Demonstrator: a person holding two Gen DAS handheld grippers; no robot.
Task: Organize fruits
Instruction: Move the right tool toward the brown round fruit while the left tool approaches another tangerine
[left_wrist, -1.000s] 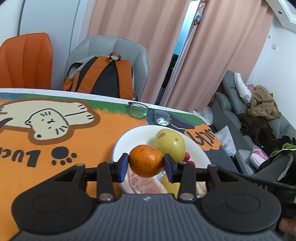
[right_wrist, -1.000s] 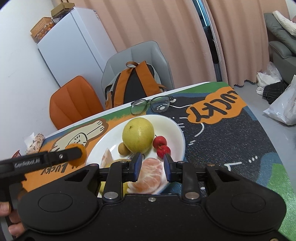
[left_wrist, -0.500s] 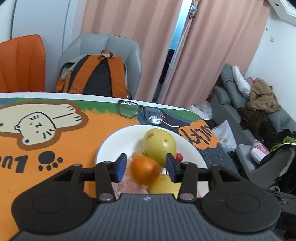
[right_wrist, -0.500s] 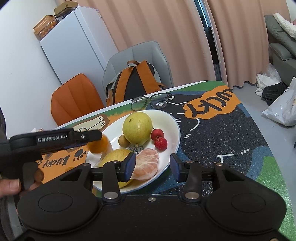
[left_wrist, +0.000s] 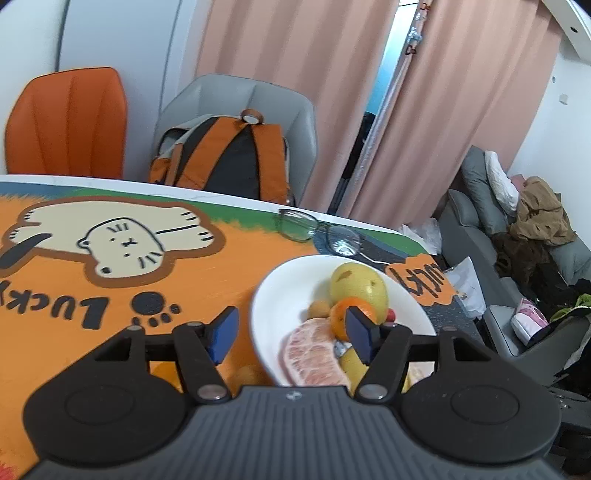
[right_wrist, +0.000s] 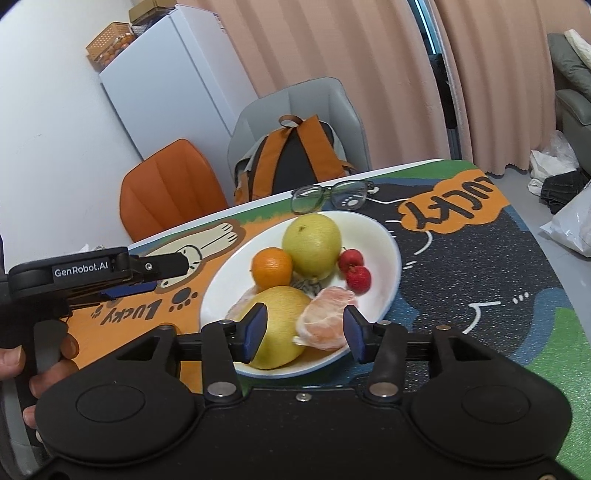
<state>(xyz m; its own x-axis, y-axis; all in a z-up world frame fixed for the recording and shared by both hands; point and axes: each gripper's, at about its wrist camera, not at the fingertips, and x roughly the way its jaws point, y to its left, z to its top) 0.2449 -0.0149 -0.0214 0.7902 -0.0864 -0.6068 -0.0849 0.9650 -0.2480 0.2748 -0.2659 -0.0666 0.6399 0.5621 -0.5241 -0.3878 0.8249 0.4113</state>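
Over on the left, the left gripper (left_wrist: 291, 334) hangs low over the near-left rim of the white plate (right_wrist: 388, 236), its jaws having just been opening, and now wide with nothing pressed between the blue pads. In the right wrist view it sits off the plate's left side, over the orange desk (left_wrist: 229, 266). The mandarin (right_wrist: 271, 268) lies on the plate, beside the big green-yellow pomelo (right_wrist: 312, 245) and free of any grip.

Moving toward the middle, a small brownish fruit (left_wrist: 247, 374) sits on the desk just outside the plate's near-left edge, right under the left gripper's reach. That looks like the nearest loose piece, and the left hand is clearly the closer one to it.

On to the right side: the right gripper (right_wrist: 303, 332) points at the plate's near rim, jaws just been opening and parted moderately. The peeled citrus piece (right_wrist: 327, 319) lies between the pads but neither pad presses on it; it rests on the plate, its long axis running roughly across the jaw line. Two red berries (right_wrist: 354, 269) sit further back, to the right of the pomelo.
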